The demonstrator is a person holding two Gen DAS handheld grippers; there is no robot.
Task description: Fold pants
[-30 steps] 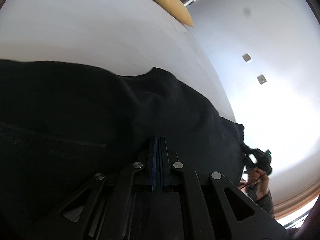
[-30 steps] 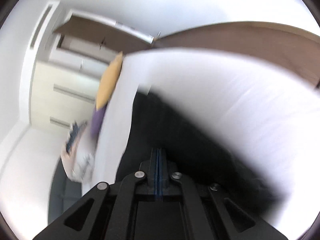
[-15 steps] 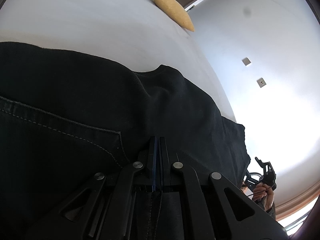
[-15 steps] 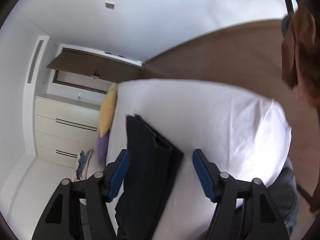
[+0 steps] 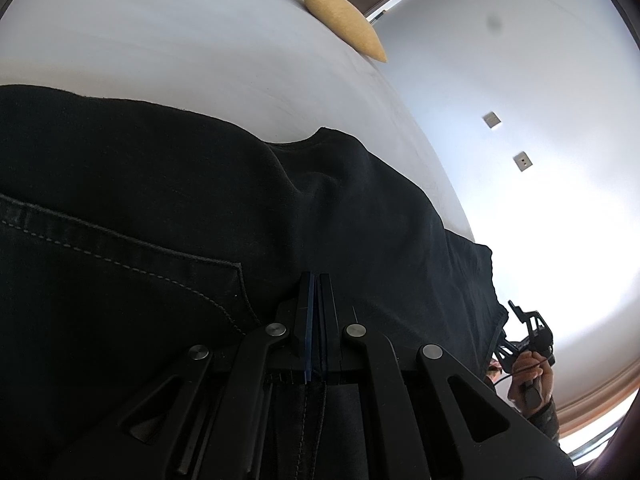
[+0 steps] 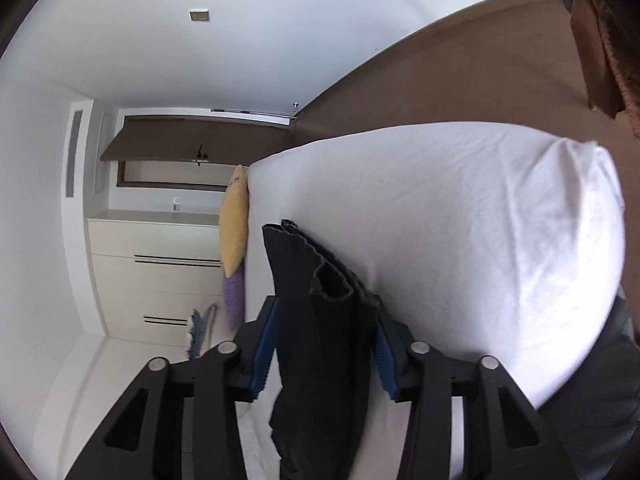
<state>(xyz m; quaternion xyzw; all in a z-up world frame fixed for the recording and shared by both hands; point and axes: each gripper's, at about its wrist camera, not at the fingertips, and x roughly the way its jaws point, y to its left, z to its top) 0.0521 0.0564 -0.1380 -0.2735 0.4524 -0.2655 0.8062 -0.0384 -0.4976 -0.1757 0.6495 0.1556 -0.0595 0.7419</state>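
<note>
Change: half a second back the right gripper (image 6: 324, 344) was already spread wide over the folded end of the black pants (image 6: 320, 320), and now its blue pads (image 6: 264, 344) sit closer in on either side of that cloth; a full second back those jaws were shut.
Left gripper: no change here, and the left gripper (image 5: 318, 292) is pressed together, fingers touching, with dark denim bunched right at the tips. It looks clamped on the fabric, though the pinch itself is hidden under the fingers.
Right gripper: jaws apart, one pad each side of the folded stack. Whether the pads touch the cloth, I cannot tell.
Pants: lying on the white bed (image 6: 460, 220). In the left wrist view the pants (image 5: 200, 220) fill the lower frame, pocket stitching (image 5: 120, 256) running across the left. In the right wrist view the hems stand layered, one leg opening gaping.
Pillows: yellow pillow (image 6: 234, 220) and purple pillow (image 6: 234, 300) at the far end of the bed.
Background: white drawers (image 6: 152, 272) by the wall, brown floor (image 6: 460, 72) beyond the mattress.
Other hand: the person's right hand (image 5: 532, 376) shows at the edge of the left wrist view, gripping its tool.
</note>
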